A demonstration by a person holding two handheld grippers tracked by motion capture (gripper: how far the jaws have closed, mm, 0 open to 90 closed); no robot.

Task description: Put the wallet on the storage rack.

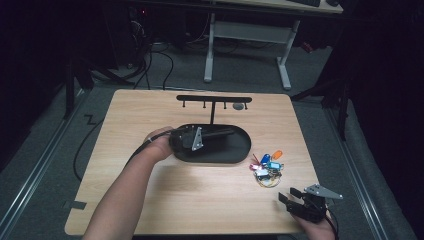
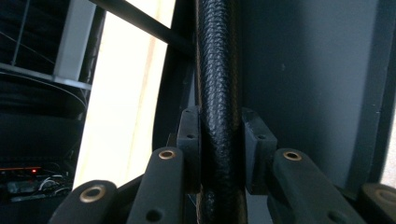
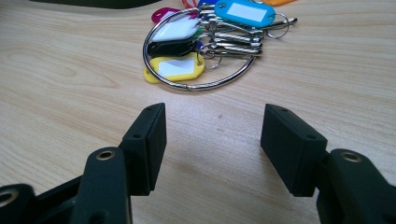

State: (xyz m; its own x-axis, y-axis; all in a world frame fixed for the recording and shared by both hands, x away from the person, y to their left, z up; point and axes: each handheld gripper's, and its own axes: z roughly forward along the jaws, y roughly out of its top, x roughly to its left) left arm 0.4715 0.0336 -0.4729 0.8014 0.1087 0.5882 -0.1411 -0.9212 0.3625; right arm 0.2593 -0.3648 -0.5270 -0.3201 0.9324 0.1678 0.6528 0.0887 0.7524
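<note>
In the high view, a black oval tray (image 1: 235, 150) lies in the middle of a light wooden table (image 1: 150, 195), and a black T-shaped stand (image 1: 213, 100) with small hooks under its crossbar rises from the tray's far side. The left gripper (image 1: 220, 134) lies level over the tray, its tip at the foot of the stand's post, with the person's left hand (image 1: 159, 145) and forearm coming in from the lower left. A bunch of keys (image 1: 267, 167) with coloured tags lies on the table just right of the tray, apart from it. The right gripper (image 1: 289, 196) rests near the table's front right corner, near the keys but not touching them. Beyond the table stand a white desk frame (image 1: 247, 35) and loose cables (image 1: 160, 60) on the floor. In the left gripper view, the two black pads (image 2: 189, 149) are clamped on a black textured post (image 2: 219, 93), which runs upright between them and blocks the middle of the picture; the dark tray wall (image 2: 317, 84) lies right of it and the bright tabletop left. In the right gripper view, the right gripper (image 3: 212, 149) has its jaws wide apart with only bare wood between them, and the keys (image 3: 201, 51), strung on a large metal ring, lie ahead with nothing in the way.
</note>
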